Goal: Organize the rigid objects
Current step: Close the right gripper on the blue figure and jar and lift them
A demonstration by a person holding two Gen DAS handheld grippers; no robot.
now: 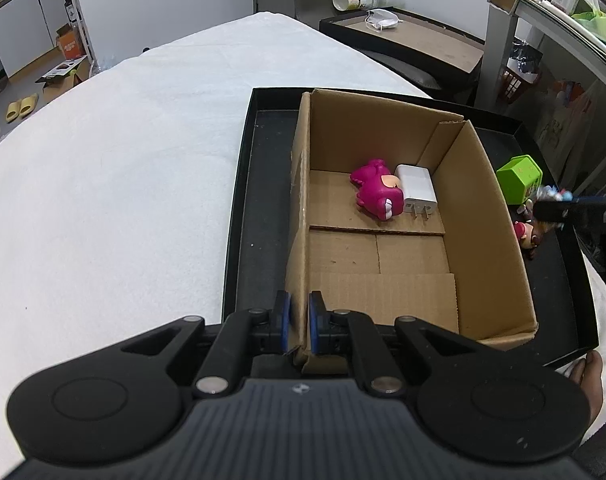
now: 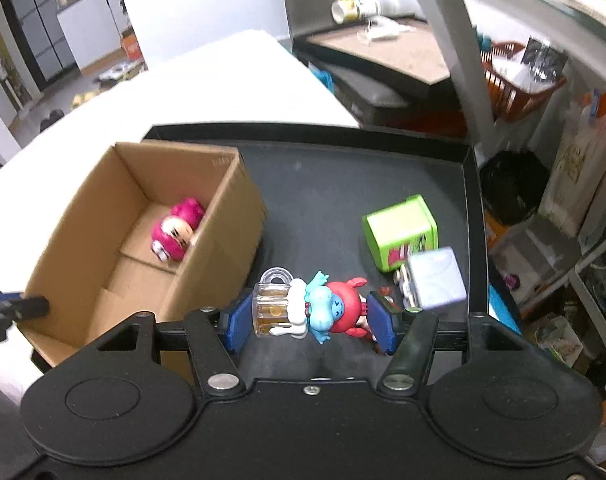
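- Gripping the near left wall of the cardboard box, the left gripper has its 2 blue pads closed on the cardboard edge, probably to keep the light box steady while things go in.
- Clamped sideways in the right gripper is a toy figure, a beer mug, a blue creature and a red crab moulded together; the pads press on the mug end and the crab end, and it looks clear of the black tray, likely bound for the box.
- Inside the box lie 2 things at the far end: a pink toy touching a white charger.
- Outside the box, on the tray, remain a green cube, a pale blue block just beside it, and a small figurine.
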